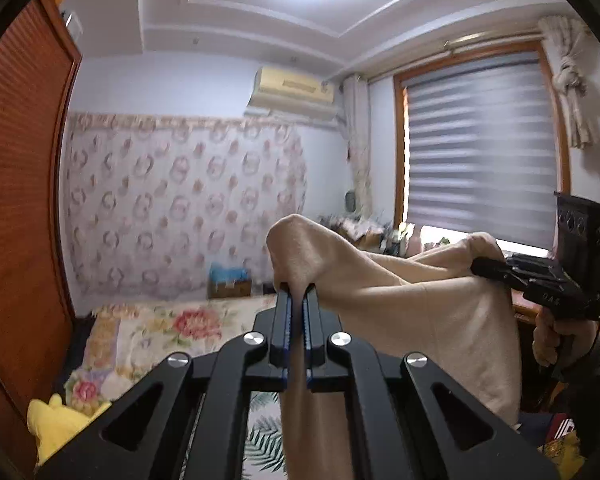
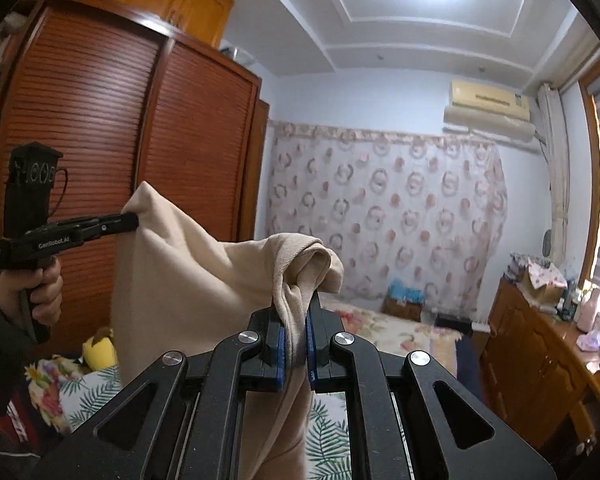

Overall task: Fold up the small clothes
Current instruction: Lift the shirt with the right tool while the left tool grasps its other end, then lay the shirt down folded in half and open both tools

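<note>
A: Beige garment (image 1: 440, 304), one piece, held up in the air above the bed; stretched roughly level across the lower centre and right of the left wrist view, sagging slightly in the middle, lower part hanging down out of frame.

B: Grip?

A: Two grippers, one corner each. Left gripper (image 1: 299, 292) at lower centre of its own view, jaws pressed together on a bunched corner, cloth puffing up above the tips. Right gripper (image 2: 298, 312) at lower centre of its own view, likewise clamped on a rolled, thicker edge.

B: Direction from each claw?

A: From the left claw, cloth running away to the right of frame toward the other gripper at mid right. From the right claw, running to the left of frame toward the other gripper at mid left. Long axis side to side between the two; neither hand nearer, both already on it. Likely next: laying it flat or bringing the corners together.

B: Surroundings, counted?

A: One bed with floral bedspread (image 1: 148, 328) below. One yellow plush toy (image 1: 56, 420) at lower left. One louvred wardrobe (image 2: 100, 132), upper left of the right view. One air conditioner (image 1: 292, 88) high on the wall. One window blind (image 1: 480, 148) at right.
</note>
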`<state>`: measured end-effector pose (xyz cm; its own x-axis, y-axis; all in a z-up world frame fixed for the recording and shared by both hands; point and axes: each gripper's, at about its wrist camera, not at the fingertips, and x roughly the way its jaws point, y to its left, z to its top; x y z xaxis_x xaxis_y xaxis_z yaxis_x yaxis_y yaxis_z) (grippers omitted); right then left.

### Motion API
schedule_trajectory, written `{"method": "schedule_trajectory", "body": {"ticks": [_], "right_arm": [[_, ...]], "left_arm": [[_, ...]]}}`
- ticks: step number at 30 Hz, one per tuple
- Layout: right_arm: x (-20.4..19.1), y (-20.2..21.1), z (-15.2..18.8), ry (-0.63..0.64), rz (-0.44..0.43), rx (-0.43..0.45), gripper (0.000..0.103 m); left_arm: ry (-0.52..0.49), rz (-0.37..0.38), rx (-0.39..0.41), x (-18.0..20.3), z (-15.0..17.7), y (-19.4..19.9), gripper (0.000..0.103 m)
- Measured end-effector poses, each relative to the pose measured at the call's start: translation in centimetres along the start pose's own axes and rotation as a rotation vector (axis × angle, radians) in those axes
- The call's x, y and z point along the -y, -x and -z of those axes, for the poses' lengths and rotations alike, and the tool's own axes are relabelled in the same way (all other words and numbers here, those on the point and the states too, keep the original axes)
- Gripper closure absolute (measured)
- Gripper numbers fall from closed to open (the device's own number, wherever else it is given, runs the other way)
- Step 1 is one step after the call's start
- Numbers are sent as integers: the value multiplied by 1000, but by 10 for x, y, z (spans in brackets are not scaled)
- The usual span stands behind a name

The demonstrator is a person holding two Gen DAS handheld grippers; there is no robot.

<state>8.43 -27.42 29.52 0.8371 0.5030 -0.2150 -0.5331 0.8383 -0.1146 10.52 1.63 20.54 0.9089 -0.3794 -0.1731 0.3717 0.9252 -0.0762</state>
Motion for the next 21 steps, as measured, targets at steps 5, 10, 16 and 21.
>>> {"method": "schedule_trajectory", "body": {"ticks": [5, 10, 16, 21], "right_arm": [[19, -74, 39, -34, 38, -147, 98], [61, -194, 120, -117, 174, -471, 59], [78, -209, 173, -190, 189, -562, 57], [51, -172, 181, -177, 135, -545, 46]], "left_arm": [[16, -73, -176, -30, 54, -89, 97], [42, -91, -360, -41, 112, -144, 93], [20, -68, -467, -27, 158, -135, 81], [53, -37, -526, -12, 191, -105, 79]]}}
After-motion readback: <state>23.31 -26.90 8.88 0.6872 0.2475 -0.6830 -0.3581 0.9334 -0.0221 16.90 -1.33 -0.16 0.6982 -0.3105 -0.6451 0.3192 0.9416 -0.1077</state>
